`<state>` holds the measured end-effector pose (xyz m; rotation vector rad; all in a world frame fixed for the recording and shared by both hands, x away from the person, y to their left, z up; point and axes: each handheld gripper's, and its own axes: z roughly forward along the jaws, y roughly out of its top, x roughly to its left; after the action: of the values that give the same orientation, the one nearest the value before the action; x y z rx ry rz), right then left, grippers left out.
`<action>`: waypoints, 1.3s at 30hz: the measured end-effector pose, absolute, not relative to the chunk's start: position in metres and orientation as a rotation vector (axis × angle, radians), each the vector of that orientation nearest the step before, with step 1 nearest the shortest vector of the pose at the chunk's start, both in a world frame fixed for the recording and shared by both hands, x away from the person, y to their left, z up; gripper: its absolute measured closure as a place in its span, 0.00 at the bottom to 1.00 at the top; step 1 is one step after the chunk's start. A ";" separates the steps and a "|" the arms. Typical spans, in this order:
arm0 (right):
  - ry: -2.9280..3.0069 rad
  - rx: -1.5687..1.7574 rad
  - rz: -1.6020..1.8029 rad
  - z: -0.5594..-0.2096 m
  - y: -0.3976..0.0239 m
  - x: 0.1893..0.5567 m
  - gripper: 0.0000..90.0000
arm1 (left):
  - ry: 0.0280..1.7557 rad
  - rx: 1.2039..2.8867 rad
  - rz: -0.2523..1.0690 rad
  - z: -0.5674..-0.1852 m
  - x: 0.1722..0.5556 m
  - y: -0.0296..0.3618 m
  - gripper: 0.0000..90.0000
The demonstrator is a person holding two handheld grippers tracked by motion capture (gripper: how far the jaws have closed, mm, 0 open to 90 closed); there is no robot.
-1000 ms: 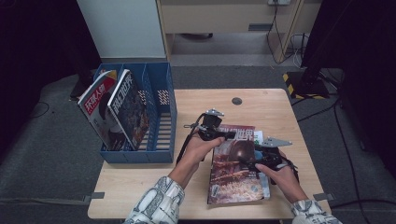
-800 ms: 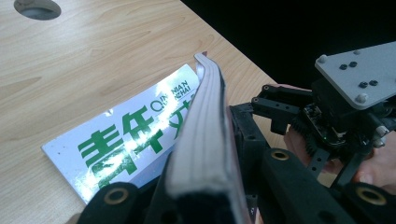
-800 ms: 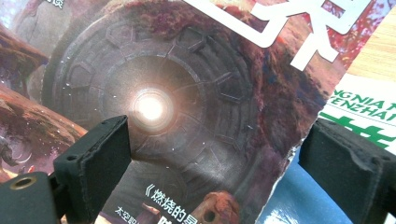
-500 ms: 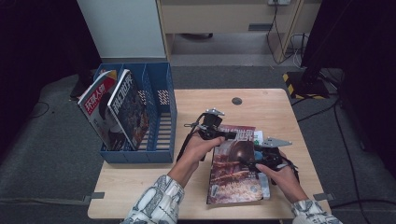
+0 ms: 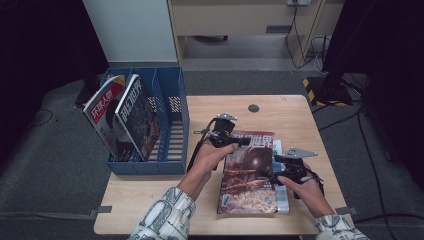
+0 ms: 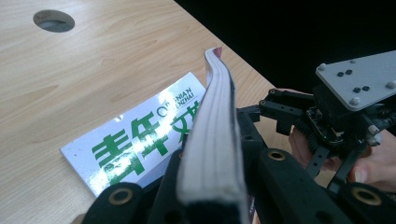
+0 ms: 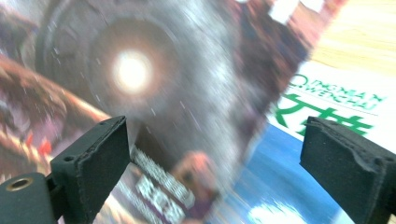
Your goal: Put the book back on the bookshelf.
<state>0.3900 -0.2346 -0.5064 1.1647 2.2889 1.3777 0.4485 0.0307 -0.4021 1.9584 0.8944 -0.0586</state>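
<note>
Under our dark-covered magazine, the white magazine is mostly hidden. Left gripper fingers clamp its far edge; right gripper fingers stand apart. Its long axis runs away from us.

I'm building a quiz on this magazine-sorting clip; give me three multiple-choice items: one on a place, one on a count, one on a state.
1. Where does the dark-covered magazine lie?
A. in the rack
B. on a white magazine with green lettering
C. on the floor

2. How many magazines stand in the blue plastic file rack?
A. two
B. four
C. none

3. How is the left gripper?
A. open above the table
B. shut on the dark-covered magazine's edge
C. holding a pen

Key: B, the green-lettered cover shows from beneath it; A, two covers lean in the left slot; B, its fingers clamp the page edge.
</note>
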 end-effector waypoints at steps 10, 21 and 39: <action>2.196 1.278 1.342 -0.504 -0.268 0.389 0.12 | 0.897 1.924 -0.013 -0.377 0.447 0.045 0.93; 2.122 1.360 1.092 -0.512 -0.287 0.391 0.25 | 0.878 1.908 0.043 -0.354 0.443 0.058 0.93; 2.126 1.381 0.856 -0.526 -0.296 0.393 0.32 | 0.867 1.876 0.093 -0.336 0.439 0.075 0.93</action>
<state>0.3934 -0.2957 -0.5259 1.3811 2.1263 0.8558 0.4387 0.0754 -0.3364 1.8762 0.8670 0.0934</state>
